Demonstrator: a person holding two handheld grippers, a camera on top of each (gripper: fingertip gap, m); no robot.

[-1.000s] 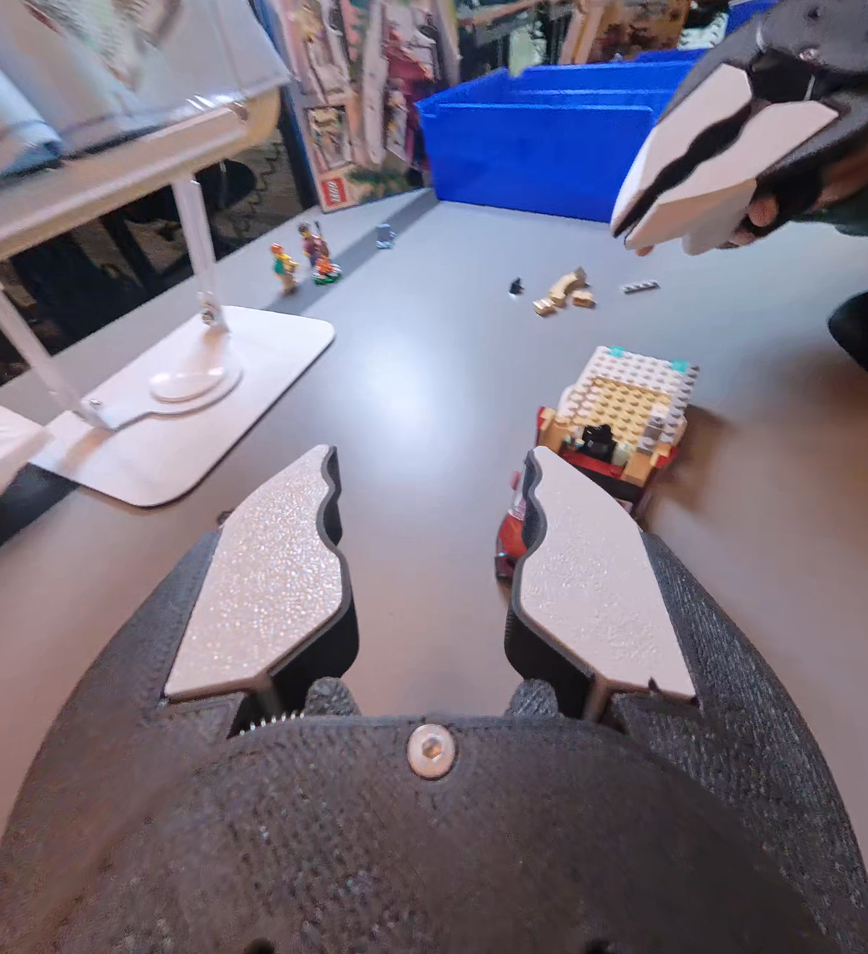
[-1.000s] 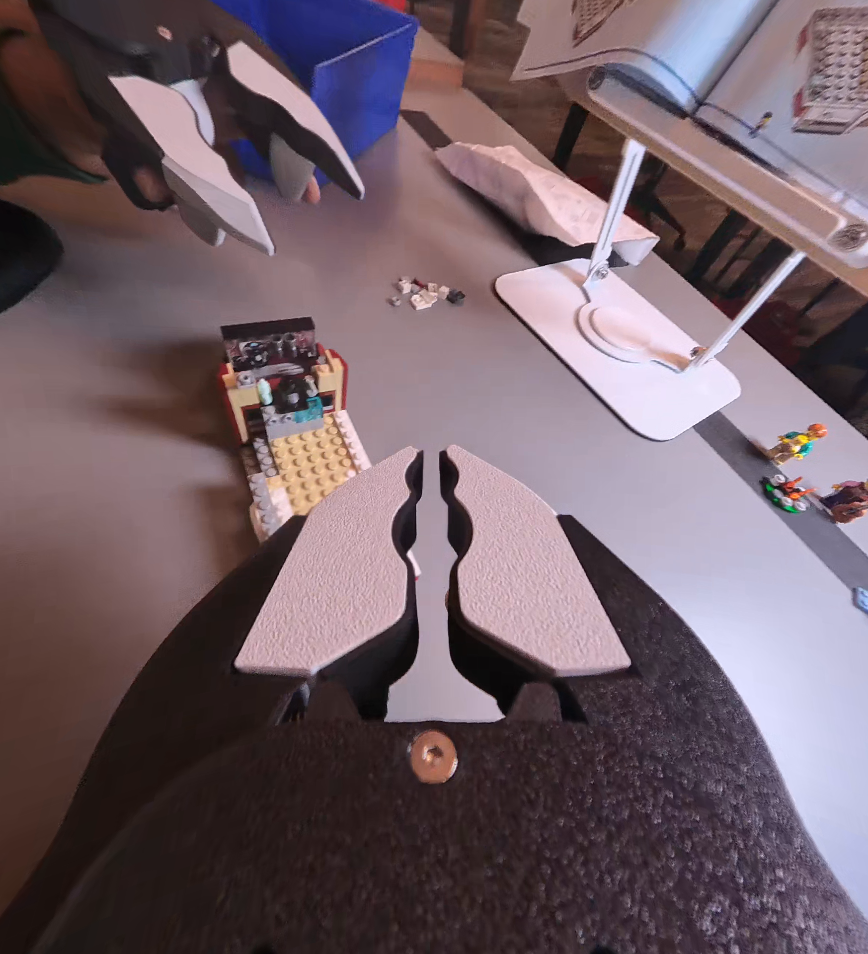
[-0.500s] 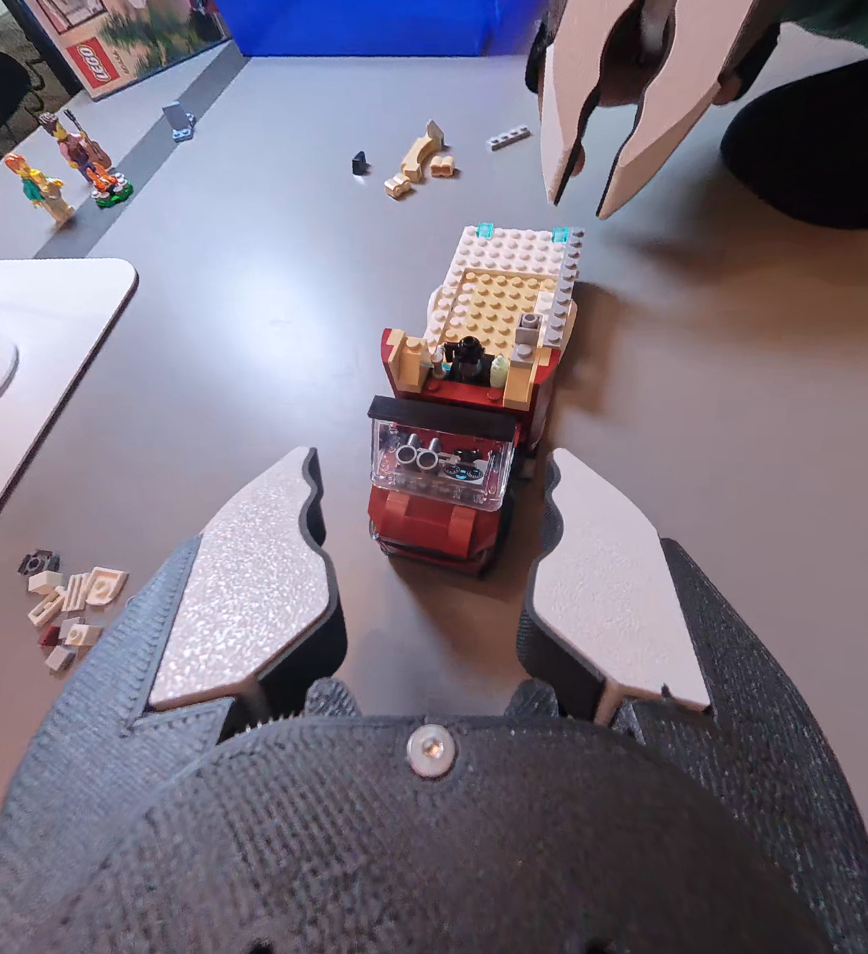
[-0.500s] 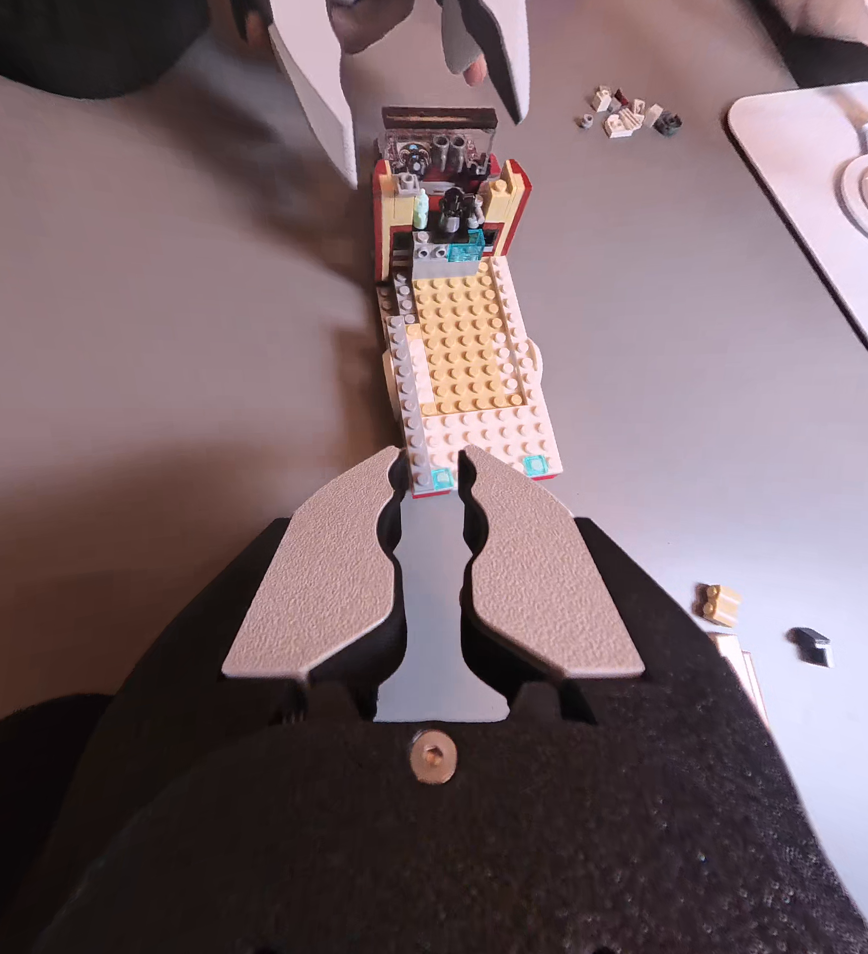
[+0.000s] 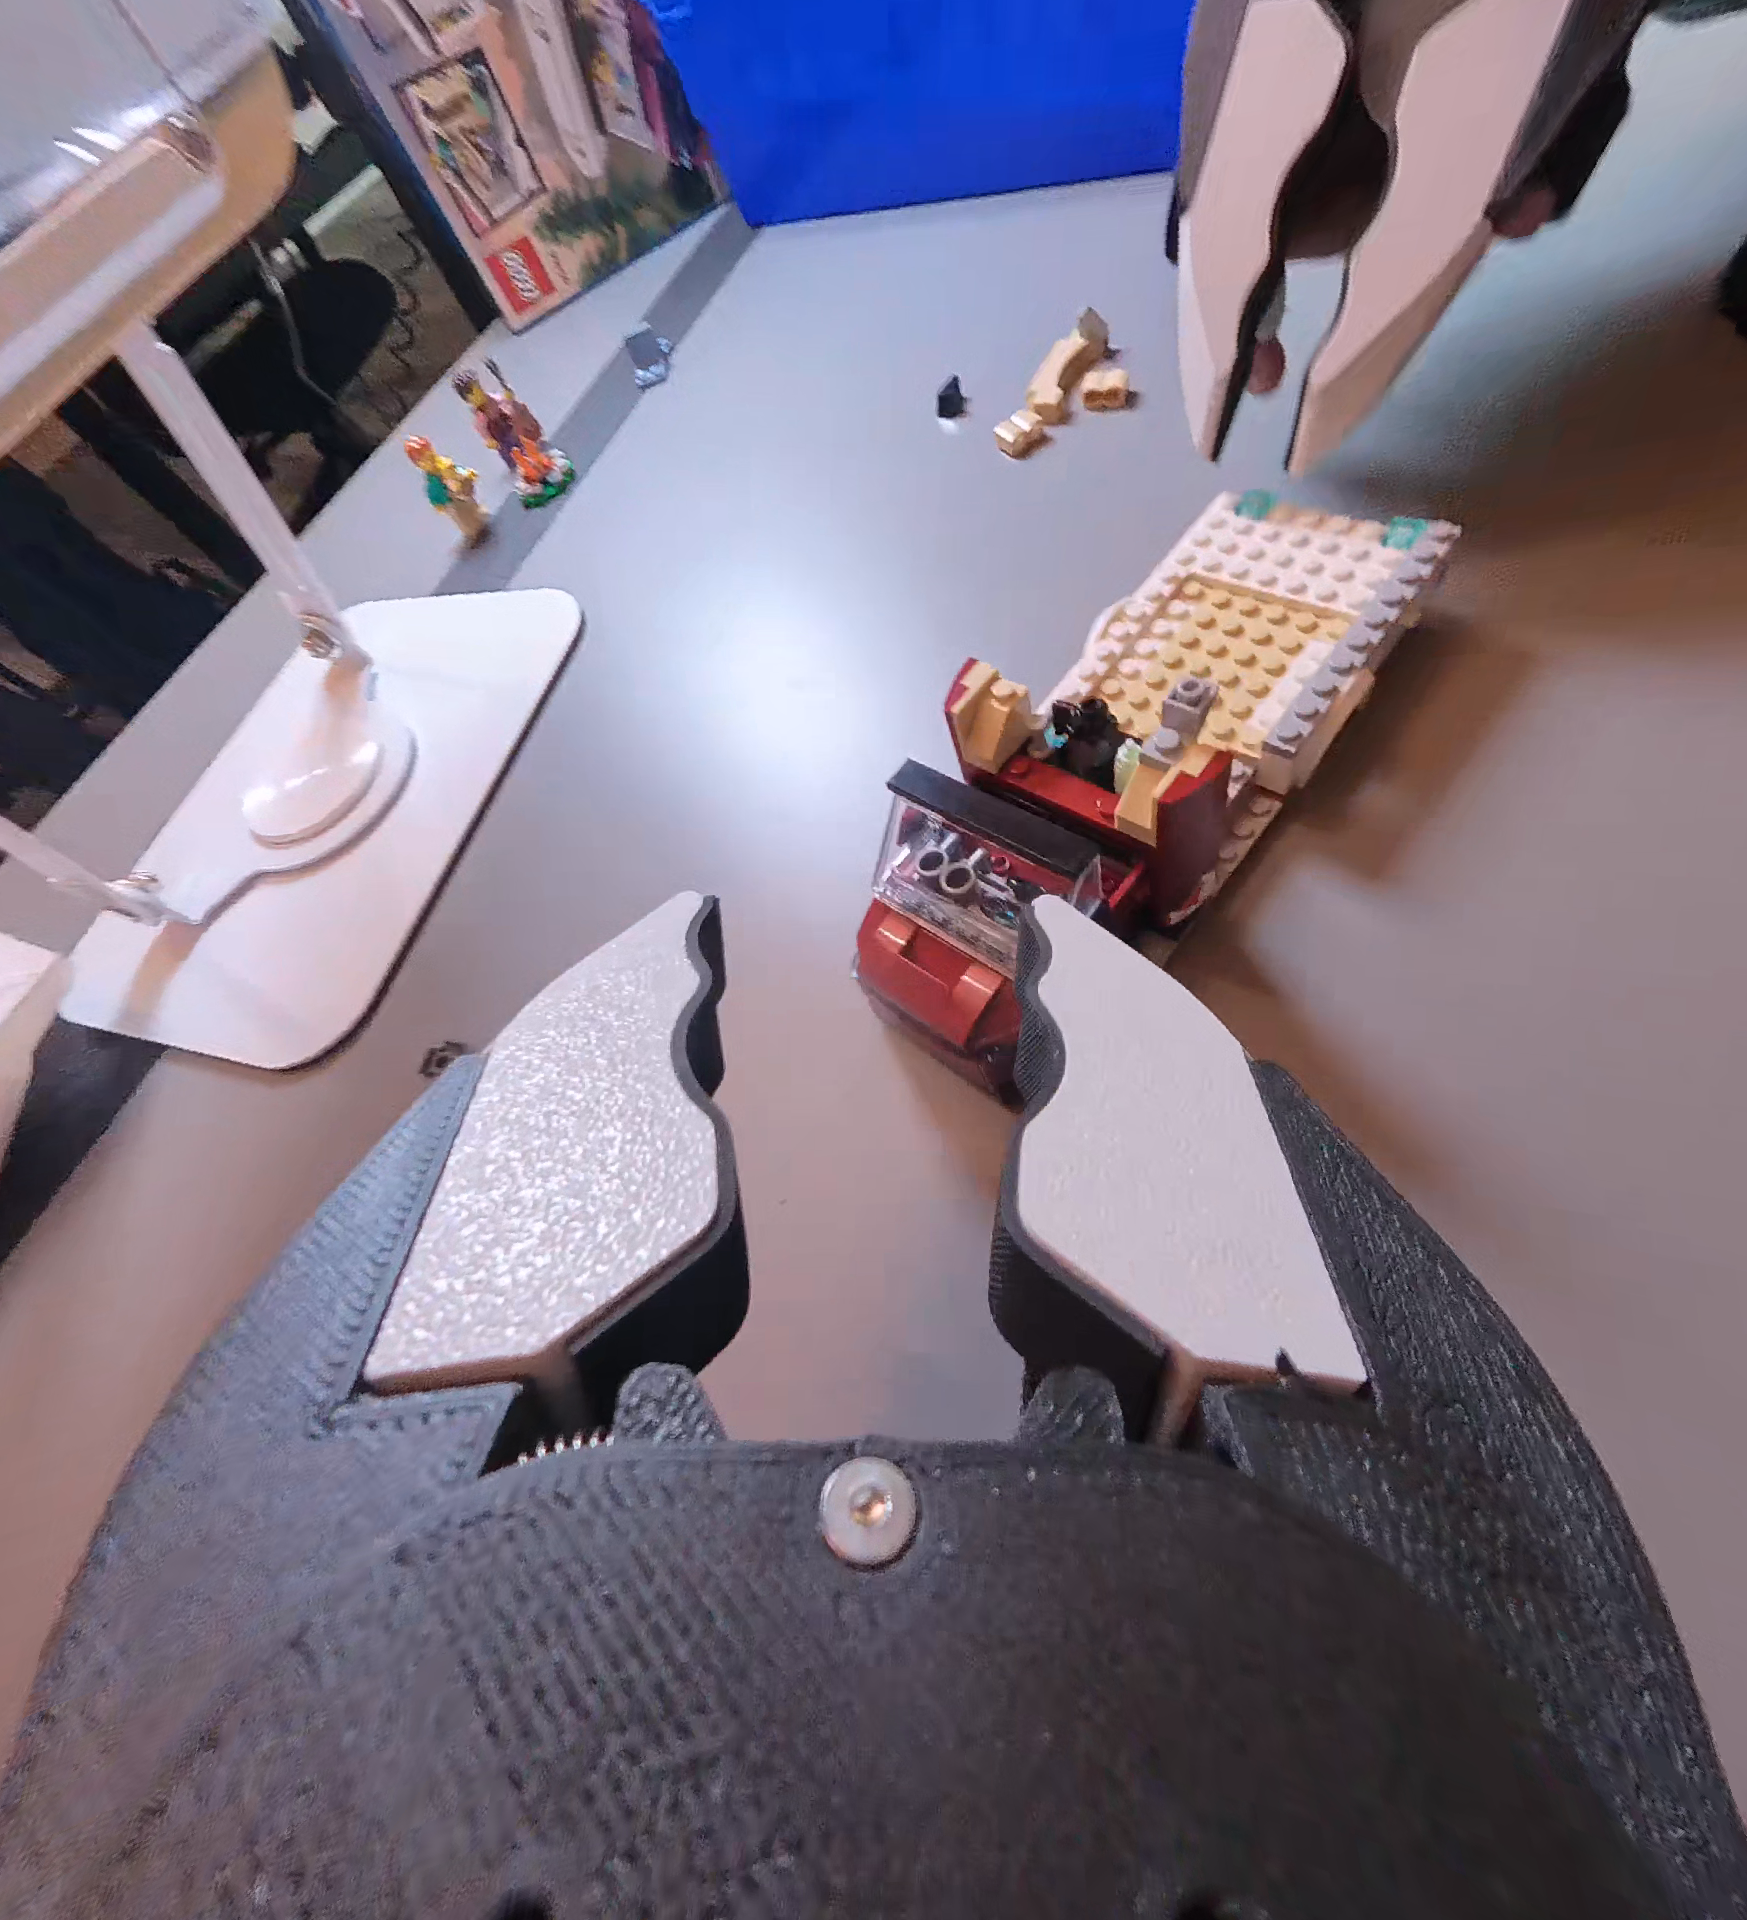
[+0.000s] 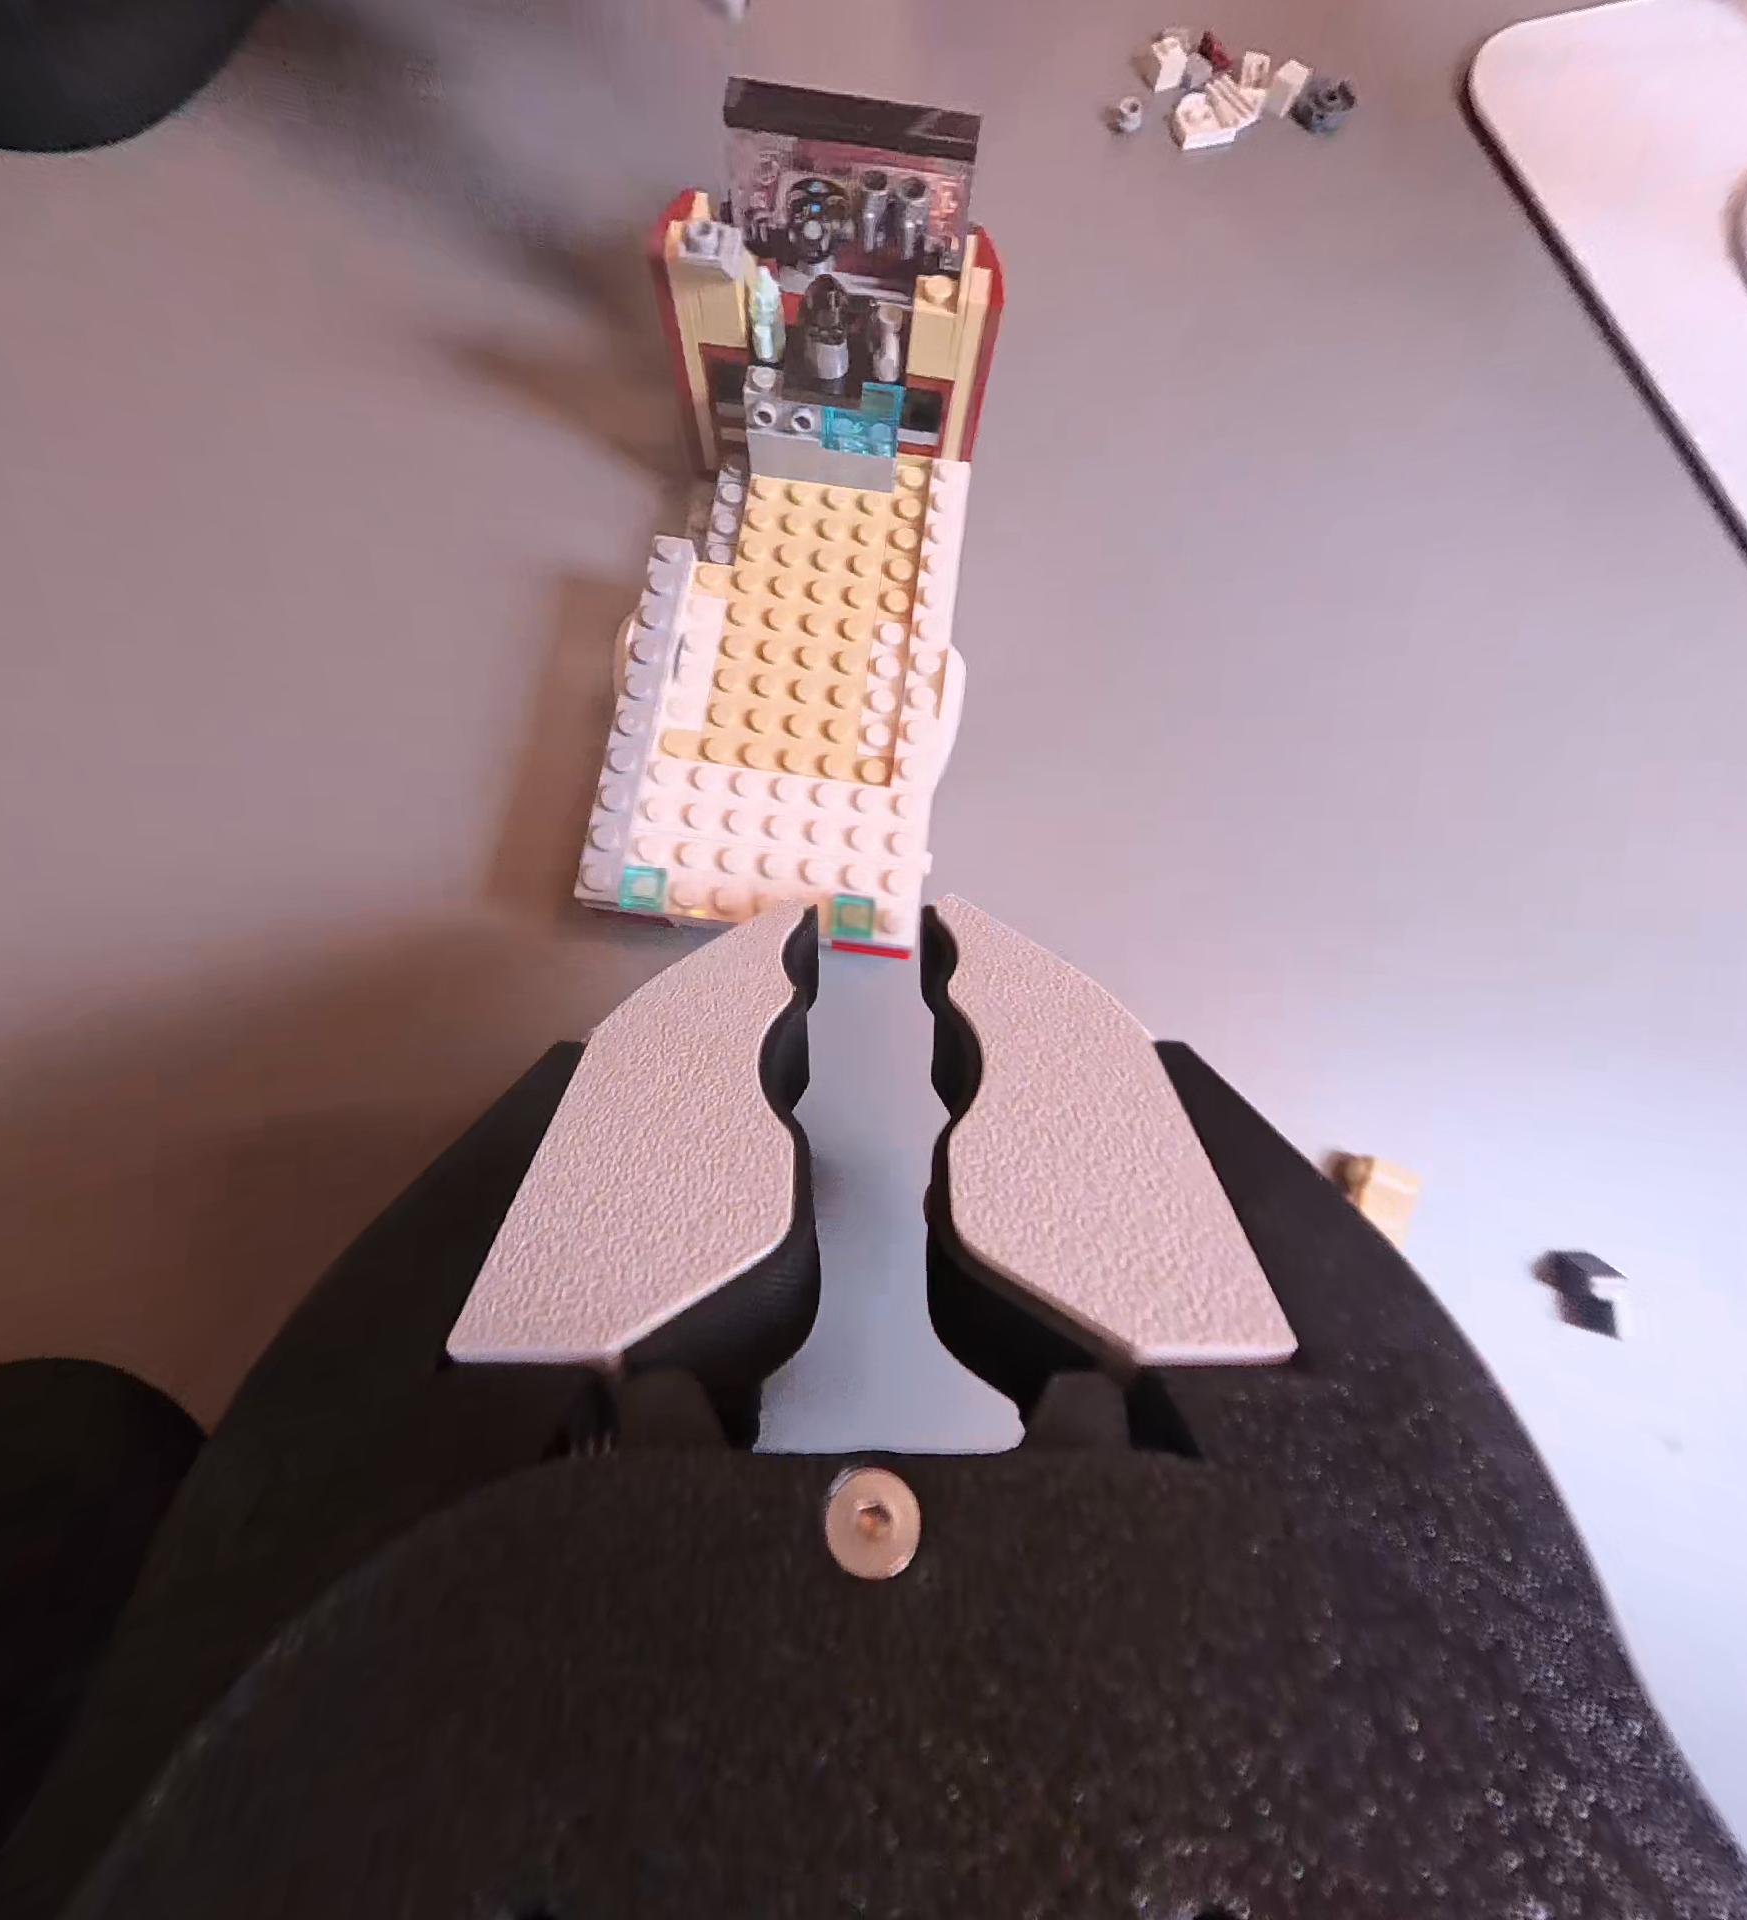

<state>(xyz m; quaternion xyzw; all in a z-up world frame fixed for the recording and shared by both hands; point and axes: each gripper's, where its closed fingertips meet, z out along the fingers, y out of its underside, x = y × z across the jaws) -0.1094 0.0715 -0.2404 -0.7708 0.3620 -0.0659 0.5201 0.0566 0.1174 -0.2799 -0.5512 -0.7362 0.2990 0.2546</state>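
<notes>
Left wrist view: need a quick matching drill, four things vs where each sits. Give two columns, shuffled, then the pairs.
Things:
1. dark red and tan brick-built vehicle model
2. two small toy figures
3. flat white stand base plate
4. loose tan curved bricks

Places:
A. left side of the grey table, under slanted white struts
B. far on the table, just left of the right gripper's fingertips
C. right beside the left gripper's right finger, nose toward the camera
D. standing by the dark strip, near the printed cardboard box

Pairs: 1-C, 2-D, 3-A, 4-B
</notes>
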